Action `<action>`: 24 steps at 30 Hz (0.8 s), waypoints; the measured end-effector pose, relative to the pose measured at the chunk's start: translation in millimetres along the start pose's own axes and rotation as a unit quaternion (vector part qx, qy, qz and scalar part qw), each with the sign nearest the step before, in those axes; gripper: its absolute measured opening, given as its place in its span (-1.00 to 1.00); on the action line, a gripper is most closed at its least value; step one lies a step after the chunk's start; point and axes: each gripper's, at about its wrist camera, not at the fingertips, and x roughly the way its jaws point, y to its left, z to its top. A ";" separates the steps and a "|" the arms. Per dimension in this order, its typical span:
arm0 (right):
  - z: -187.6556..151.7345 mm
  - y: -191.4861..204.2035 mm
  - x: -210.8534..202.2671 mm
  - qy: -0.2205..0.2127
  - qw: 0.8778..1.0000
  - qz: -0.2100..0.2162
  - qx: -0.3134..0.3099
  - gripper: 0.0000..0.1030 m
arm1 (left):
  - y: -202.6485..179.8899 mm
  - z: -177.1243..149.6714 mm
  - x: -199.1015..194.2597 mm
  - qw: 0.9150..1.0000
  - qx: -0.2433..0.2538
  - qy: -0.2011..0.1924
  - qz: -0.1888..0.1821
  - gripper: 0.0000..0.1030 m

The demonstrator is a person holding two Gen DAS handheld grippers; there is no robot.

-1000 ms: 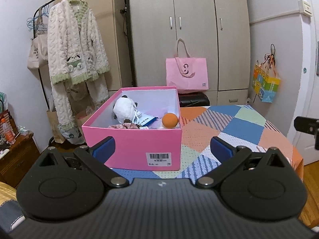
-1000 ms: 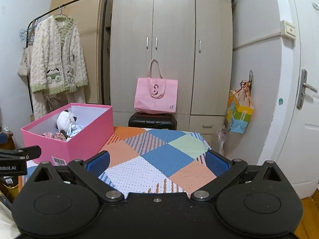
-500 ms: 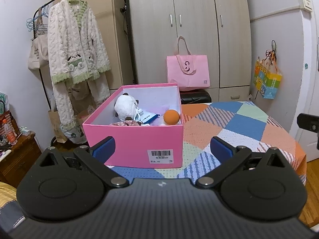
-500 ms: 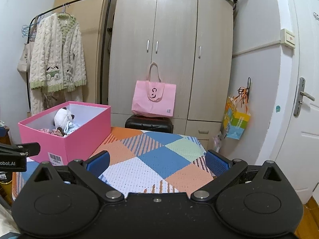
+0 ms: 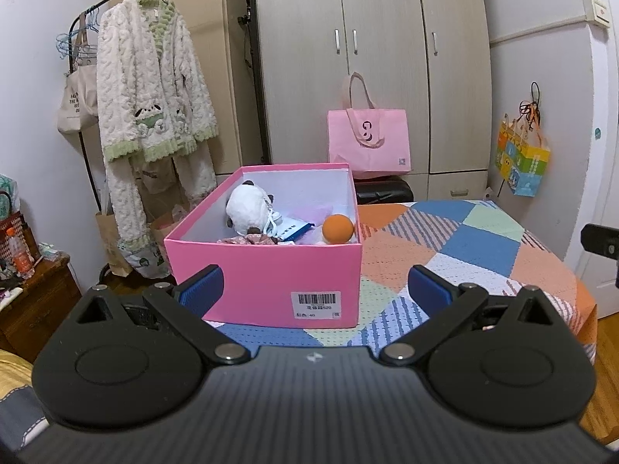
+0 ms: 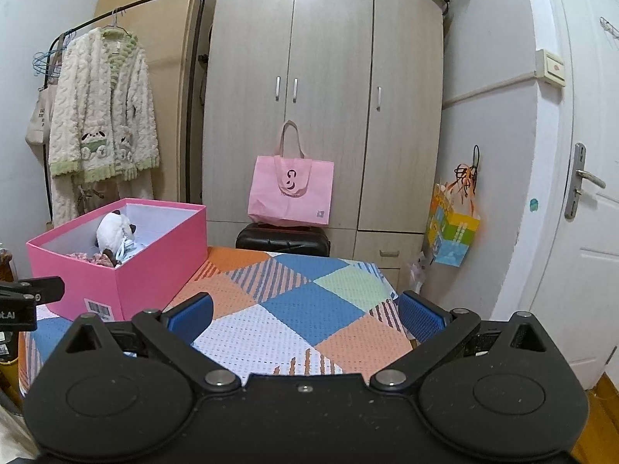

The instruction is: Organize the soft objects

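A pink box [image 5: 267, 278] stands on the patchwork-covered table [image 5: 464, 255]. Inside it lie a white plush panda [image 5: 247, 210], an orange ball [image 5: 338, 228], a floral fabric piece [image 5: 251, 239] and a blue-and-white packet [image 5: 294, 229]. My left gripper [image 5: 315, 288] is open and empty, in front of the box's near wall. My right gripper [image 6: 305, 311] is open and empty over the table, to the right of the box [image 6: 154, 266]. The panda [image 6: 112, 228] also shows in the right wrist view.
A pink tote bag [image 5: 367, 141] sits on a black case [image 5: 383, 191] before a wardrobe [image 5: 383, 58]. A fluffy robe [image 5: 151, 89] hangs on a rack at left. A colourful bag [image 5: 522, 162] hangs on the right wall. A white door [image 6: 580, 193] is at far right.
Both grippers have drawn back and risen a little, so the box and table sit lower and smaller in view. Both stay open and empty.
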 end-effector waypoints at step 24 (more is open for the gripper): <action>-2.1 1.2 5.1 0.008 1.000 -0.010 -0.008 1.00 | -0.4 0.3 -4.2 1.000 -0.005 -0.008 0.003 1.00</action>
